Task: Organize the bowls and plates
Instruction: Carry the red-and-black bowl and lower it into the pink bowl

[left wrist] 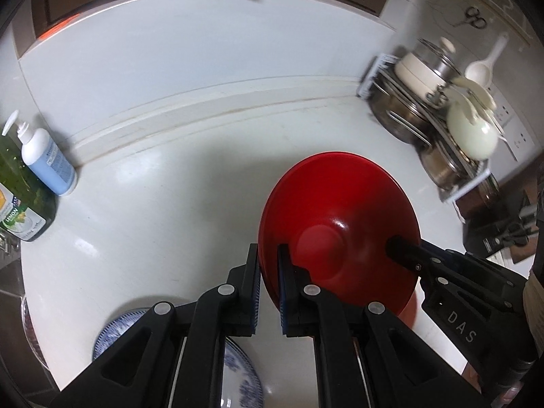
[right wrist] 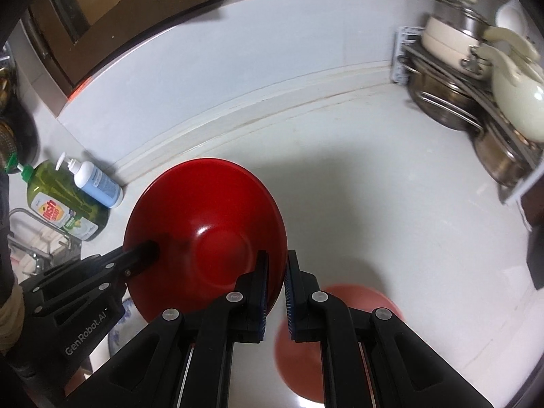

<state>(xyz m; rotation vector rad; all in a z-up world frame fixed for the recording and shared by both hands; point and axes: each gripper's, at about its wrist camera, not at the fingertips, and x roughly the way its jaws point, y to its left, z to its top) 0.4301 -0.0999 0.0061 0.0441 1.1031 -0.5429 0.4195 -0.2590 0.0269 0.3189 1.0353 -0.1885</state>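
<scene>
A glossy red bowl (left wrist: 333, 197) (right wrist: 204, 197) hangs tilted above the white counter (left wrist: 170, 176), held by both grippers at opposite sides of its rim. My left gripper (left wrist: 269, 258) is shut on the bowl's left rim, one pad inside and one outside. My right gripper (right wrist: 277, 265) is shut on the right rim in the same way. In each wrist view the other gripper's inner finger (left wrist: 401, 250) (right wrist: 144, 250) reaches into the bowl. A blue-patterned white plate (left wrist: 238, 374) lies on the counter beneath my left gripper.
A second red dish (right wrist: 357, 306), blurred, lies on the counter under the right gripper. A rack (right wrist: 401, 54) with steel pots and cream pans stands at the back right. A green dish-soap bottle (right wrist: 61, 204) and a white pump bottle (right wrist: 98, 183) stand at the left by the sink.
</scene>
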